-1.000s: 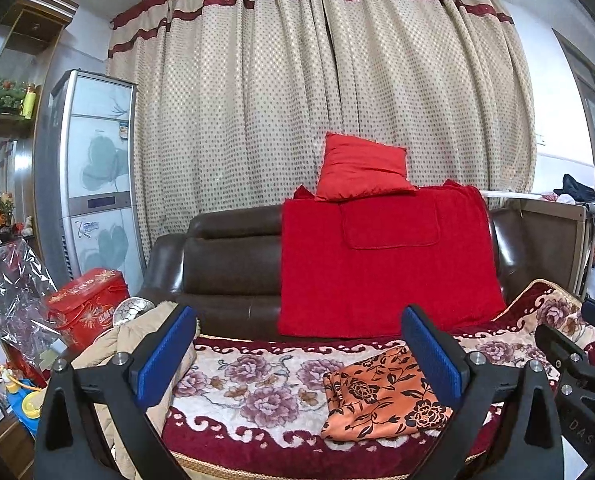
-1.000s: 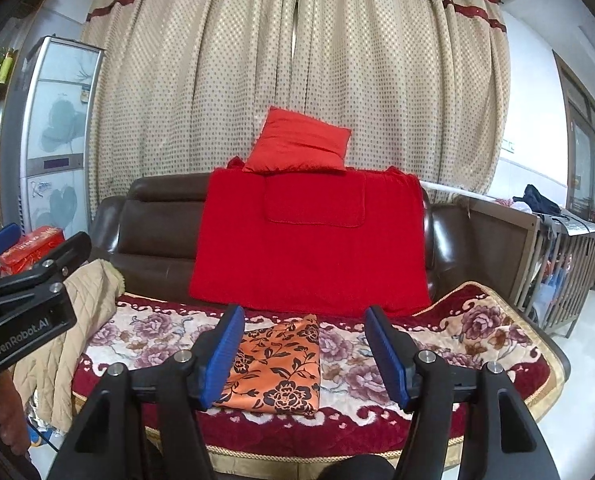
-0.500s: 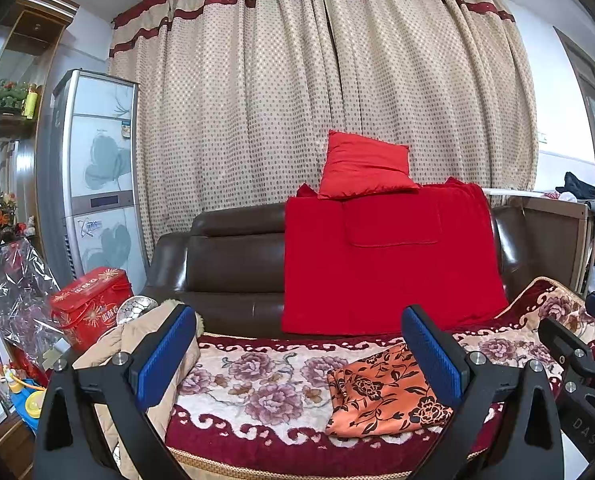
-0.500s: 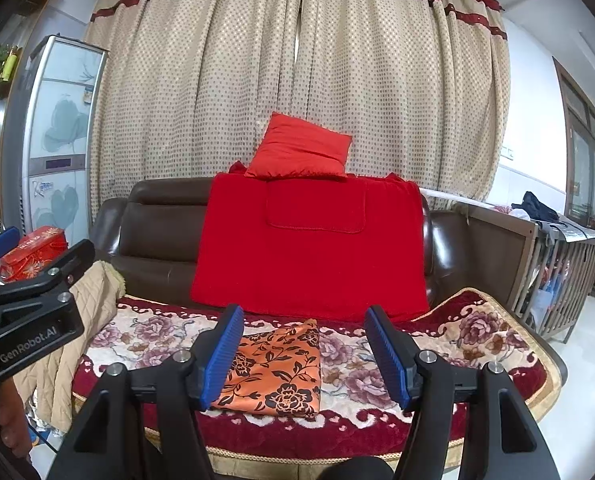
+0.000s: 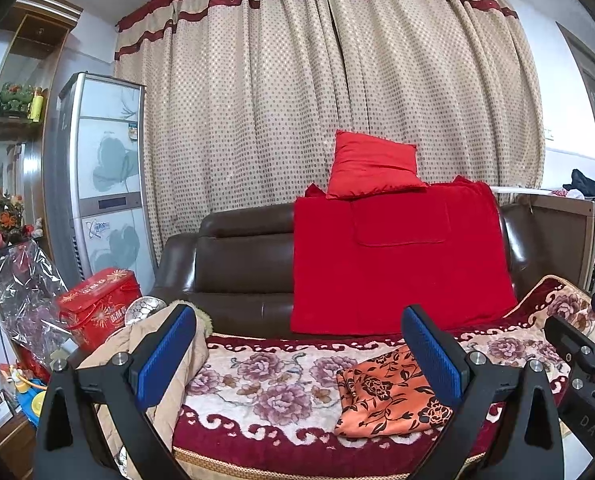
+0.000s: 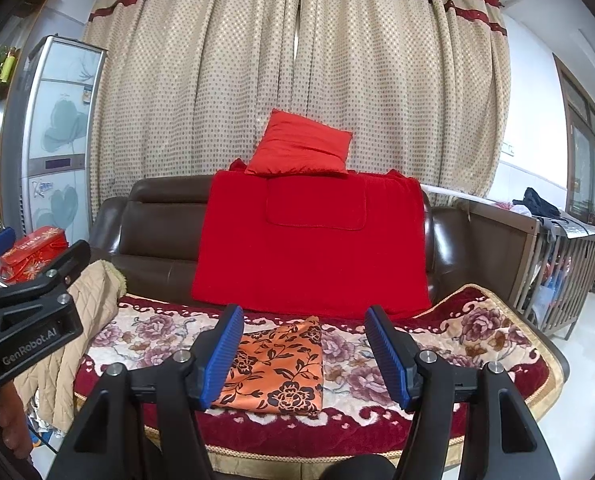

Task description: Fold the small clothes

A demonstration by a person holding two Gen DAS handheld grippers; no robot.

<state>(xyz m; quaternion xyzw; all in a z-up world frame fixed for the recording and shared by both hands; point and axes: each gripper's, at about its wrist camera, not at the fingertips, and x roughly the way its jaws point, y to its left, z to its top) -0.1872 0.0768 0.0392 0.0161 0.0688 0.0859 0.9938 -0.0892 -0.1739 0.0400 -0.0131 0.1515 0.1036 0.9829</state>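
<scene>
Left wrist view first: my left gripper [image 5: 297, 354] hangs in the air in front of the sofa, its blue pads spread wide with nothing between them. The orange flowered garment [image 5: 389, 394] lies on the floral blanket [image 5: 257, 380] covering the seat, down and to the right of my line, partly hidden behind my right-hand finger. It looks like a neat rectangle already, so I judge the fold is either done or has one last halving left; I am hovering, not working the cloth. A beige quilted coat [image 5: 169, 364] is heaped at the seat's left end, just beside my left finger, so room is tight there.

Right wrist view: my right gripper [image 6: 303, 350] is likewise spread and empty, aimed almost straight at the garment, which lies between my fingers in the picture but well beyond them. Next I would have to drop forward and pinch a near corner. The blanket is bare to the right of the cloth; the red throw [image 6: 309, 244] backs it, and the seat's front edge is close below.
</scene>
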